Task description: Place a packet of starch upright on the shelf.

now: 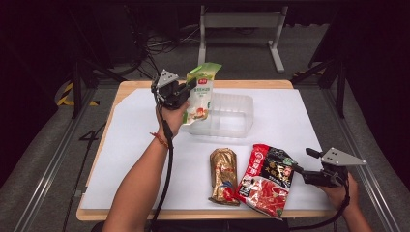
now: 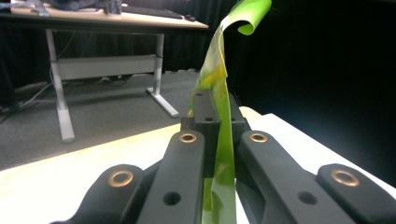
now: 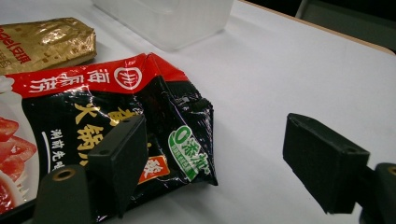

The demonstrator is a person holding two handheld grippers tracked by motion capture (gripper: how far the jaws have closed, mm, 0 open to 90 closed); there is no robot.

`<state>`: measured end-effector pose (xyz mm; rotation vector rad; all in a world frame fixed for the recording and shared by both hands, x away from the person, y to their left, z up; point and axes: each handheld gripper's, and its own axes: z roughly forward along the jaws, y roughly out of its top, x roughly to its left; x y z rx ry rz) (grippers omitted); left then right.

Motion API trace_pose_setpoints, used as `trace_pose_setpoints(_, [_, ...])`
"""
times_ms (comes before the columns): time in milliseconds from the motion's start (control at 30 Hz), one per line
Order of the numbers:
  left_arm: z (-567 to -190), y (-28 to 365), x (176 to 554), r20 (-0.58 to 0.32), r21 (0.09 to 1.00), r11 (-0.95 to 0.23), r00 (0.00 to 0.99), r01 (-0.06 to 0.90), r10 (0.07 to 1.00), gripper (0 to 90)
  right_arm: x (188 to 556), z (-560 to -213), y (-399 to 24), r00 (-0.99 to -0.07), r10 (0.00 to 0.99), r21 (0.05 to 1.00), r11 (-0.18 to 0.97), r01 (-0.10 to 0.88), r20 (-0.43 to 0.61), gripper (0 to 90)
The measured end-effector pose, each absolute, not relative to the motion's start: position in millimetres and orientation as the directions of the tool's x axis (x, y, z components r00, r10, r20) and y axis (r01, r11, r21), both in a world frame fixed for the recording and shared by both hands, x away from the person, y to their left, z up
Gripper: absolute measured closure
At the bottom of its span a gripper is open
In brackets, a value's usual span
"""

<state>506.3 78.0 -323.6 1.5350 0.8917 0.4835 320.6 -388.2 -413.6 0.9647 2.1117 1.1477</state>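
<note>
Green-and-white pouch (image 1: 202, 94) was the one thing held: we saw it pinched upright between the closed fingers of the left gripper (image 1: 189, 88), raised above the near-left corner of the clear plastic bin (image 1: 240, 102), its top edge curling over.

Working from the near edge outward, we counted three packets in all and one bin. Two packets lay flat on the white sheet (image 1: 140, 159) covering the tabletop (image 1: 126, 87). Nearest us lay the red-and-black packet (image 1: 267, 178), and just beside it on the left the gold foil packet (image 1: 224, 175); we could not tell whether their edges touched.

We counted two grippers. The right gripper (image 1: 300, 171) sat low at the near right, its fingers (image 3: 122, 150) spread wide apart. In the right gripper view, one finger stood in front of the red-and-black packet's corner (image 3: 187, 140) and the other stood clear over bare sheet, with neither pressing on the packet.

Farther back, the person's left hand (image 1: 172, 117) held its gripper up over the sheet, with a red band on the wrist. In the left gripper view the pouch (image 2: 219, 154) ran edge-on between the fingers (image 2: 205, 112).

Beyond the tabletop stood one white frame (image 1: 240, 21) on the grey floor.
</note>
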Motion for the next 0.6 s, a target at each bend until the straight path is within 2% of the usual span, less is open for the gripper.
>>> trace_pose_setpoints(300, [-332.9,55.1,527.6,-0.119,0.967,-0.041,0.584,0.253,0.803,89.9,320.4,-414.2,-387.2,-0.594,0.794,0.859,0.391,0.330,-0.133,22.1])
trace_pose_setpoints(467, [-335.2,53.2,538.2,-0.130,0.968,-0.020,0.568,0.251,0.813,89.9,318.2,-412.4,-384.6,-0.599,0.787,0.858,0.404,0.317,-0.149,22.2])
trace_pose_setpoints(600, [-336.1,51.8,542.5,-0.097,0.978,-0.027,0.567,0.206,0.818,89.9,318.6,-414.2,-383.7,-0.601,0.785,0.853,0.411,0.322,-0.152,22.2])
